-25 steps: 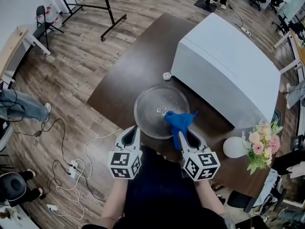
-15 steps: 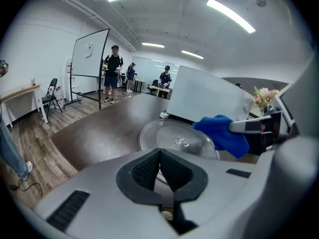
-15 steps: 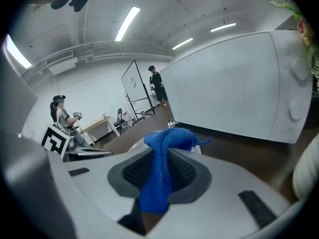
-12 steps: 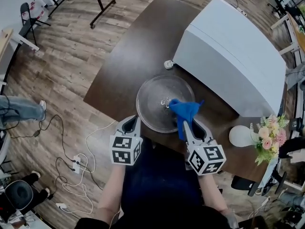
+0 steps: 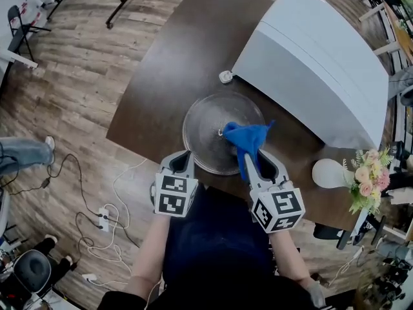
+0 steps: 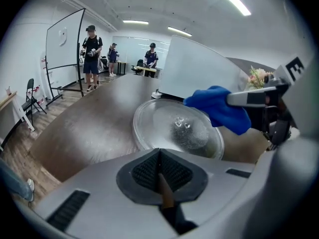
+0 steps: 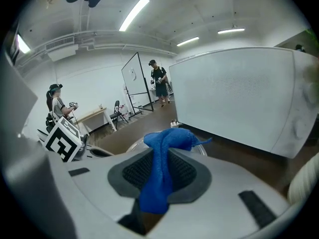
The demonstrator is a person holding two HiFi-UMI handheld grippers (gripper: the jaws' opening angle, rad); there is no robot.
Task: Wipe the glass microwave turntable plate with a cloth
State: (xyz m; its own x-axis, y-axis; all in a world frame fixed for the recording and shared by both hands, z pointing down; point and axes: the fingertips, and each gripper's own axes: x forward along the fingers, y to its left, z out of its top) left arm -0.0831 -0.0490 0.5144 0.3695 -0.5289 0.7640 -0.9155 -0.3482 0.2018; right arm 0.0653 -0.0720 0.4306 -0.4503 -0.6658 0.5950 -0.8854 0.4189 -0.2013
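The round glass turntable plate [image 5: 210, 124] lies flat on the dark brown table [image 5: 168, 76], just in front of the white microwave [image 5: 316, 63]. My right gripper [image 5: 248, 154] is shut on a blue cloth [image 5: 246, 137], whose bunched end hangs over the plate's right part. In the right gripper view the cloth [image 7: 162, 168] runs up between the jaws. My left gripper [image 5: 181, 157] hovers at the plate's near left rim, shut and holding nothing. In the left gripper view the plate [image 6: 174, 128] lies ahead, with the cloth [image 6: 219, 108] above its right side.
A small white roller piece [image 5: 225, 77] sits on the table beyond the plate. A white round vase [image 5: 328, 173] with pink flowers [image 5: 368, 183] stands at the table's right end. Cables and a power strip [image 5: 103, 215] lie on the wooden floor at left. People stand far off.
The right gripper has carried the blue cloth a little further over the plate's right side. The head view has shifted, so the table sits lower and nearer. The left gripper stays by the near rim.
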